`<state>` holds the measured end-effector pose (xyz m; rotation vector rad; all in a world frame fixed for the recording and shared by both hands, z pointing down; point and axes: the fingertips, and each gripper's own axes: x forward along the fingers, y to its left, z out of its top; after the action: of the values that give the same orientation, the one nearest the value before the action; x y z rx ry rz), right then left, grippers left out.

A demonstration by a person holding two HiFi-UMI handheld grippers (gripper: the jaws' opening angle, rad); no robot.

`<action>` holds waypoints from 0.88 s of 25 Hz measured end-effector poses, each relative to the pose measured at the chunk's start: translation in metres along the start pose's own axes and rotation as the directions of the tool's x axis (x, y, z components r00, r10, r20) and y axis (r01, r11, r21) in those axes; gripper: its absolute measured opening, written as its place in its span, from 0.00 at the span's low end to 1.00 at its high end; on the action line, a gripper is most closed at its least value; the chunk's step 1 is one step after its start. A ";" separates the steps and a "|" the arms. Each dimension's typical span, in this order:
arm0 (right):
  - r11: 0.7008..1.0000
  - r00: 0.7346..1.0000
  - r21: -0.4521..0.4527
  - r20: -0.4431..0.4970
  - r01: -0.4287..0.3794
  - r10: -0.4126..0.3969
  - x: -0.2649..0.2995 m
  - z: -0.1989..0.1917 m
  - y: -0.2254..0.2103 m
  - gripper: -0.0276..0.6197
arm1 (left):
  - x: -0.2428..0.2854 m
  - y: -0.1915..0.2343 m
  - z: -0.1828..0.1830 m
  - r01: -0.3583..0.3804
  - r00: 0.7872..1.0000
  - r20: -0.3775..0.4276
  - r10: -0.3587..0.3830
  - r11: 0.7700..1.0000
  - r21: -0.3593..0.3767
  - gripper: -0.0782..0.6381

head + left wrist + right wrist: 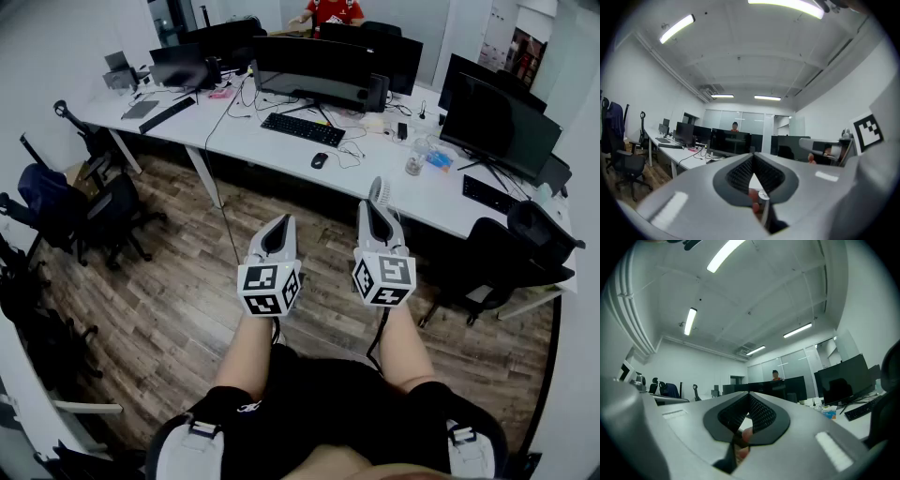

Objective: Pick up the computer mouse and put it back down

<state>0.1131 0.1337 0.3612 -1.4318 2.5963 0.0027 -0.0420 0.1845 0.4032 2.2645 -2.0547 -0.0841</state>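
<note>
The black computer mouse [320,160] lies on the long white desk [234,131], to the right of a black keyboard [302,129]. Both grippers hang side by side over the wooden floor, well short of the desk and pointing toward it. In the head view the left gripper [282,221] is the nearer to me, and the right gripper [379,186] reaches a little further forward. Each one's jaws meet at the tips with nothing between them, as the left gripper view [753,154] and the right gripper view [750,394] show. The mouse appears in neither gripper view.
Several dark monitors [314,67] stand on the desk, with cables and a clear cup [416,159]. Black office chairs stand at the left [103,211] and at the right [511,253]. A person in red [328,9] sits behind the far monitors.
</note>
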 end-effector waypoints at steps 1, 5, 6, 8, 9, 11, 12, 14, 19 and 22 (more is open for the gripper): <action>1.000 1.000 0.003 -0.002 -0.005 0.005 0.002 0.000 0.002 0.04 | -0.001 0.002 0.000 -0.002 1.000 0.000 0.002 1.000 -0.001 0.18; 1.000 1.000 0.013 -0.003 -0.007 0.007 0.009 0.000 0.006 0.04 | 0.002 0.009 0.000 0.004 1.000 -0.005 -0.004 1.000 0.003 0.18; 1.000 1.000 0.011 -0.002 -0.004 0.004 0.012 0.000 0.007 0.04 | 0.004 0.011 0.001 0.008 1.000 -0.005 -0.008 1.000 0.005 0.18; 1.000 1.000 0.003 -0.002 0.003 -0.003 0.019 0.000 0.010 0.04 | 0.008 0.018 0.003 0.015 1.000 -0.003 -0.015 1.000 0.005 0.18; 1.000 1.000 -0.002 -0.002 0.005 -0.005 0.022 -0.001 0.012 0.04 | 0.011 0.022 0.004 0.018 1.000 -0.002 -0.018 1.000 0.004 0.18; 1.000 1.000 -0.011 0.001 0.015 -0.015 0.029 -0.001 0.014 0.04 | 0.018 0.027 0.008 0.027 1.000 0.000 -0.027 1.000 0.006 0.18; 1.000 1.000 -0.016 0.004 0.023 -0.023 0.032 -0.001 0.014 0.04 | 0.022 0.029 0.009 0.034 0.999 0.001 -0.034 0.999 0.009 0.18; 0.999 0.999 -0.018 0.012 0.040 -0.039 0.039 0.000 0.013 0.04 | 0.030 0.032 0.012 0.050 0.999 0.004 -0.050 0.999 0.015 0.18; 0.998 0.998 -0.016 0.021 0.068 -0.067 0.056 0.000 0.013 0.04 | 0.047 0.044 0.016 0.077 0.997 0.006 -0.077 0.997 0.014 0.18; 0.996 0.996 -0.018 0.018 0.082 -0.082 0.068 -0.004 0.016 0.04 | 0.056 0.055 0.018 0.088 0.996 0.008 -0.088 0.996 0.014 0.18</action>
<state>0.0638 0.0846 0.3529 -1.5370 2.5279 0.0283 -0.0927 0.1227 0.3915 2.3661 -1.9648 -0.0860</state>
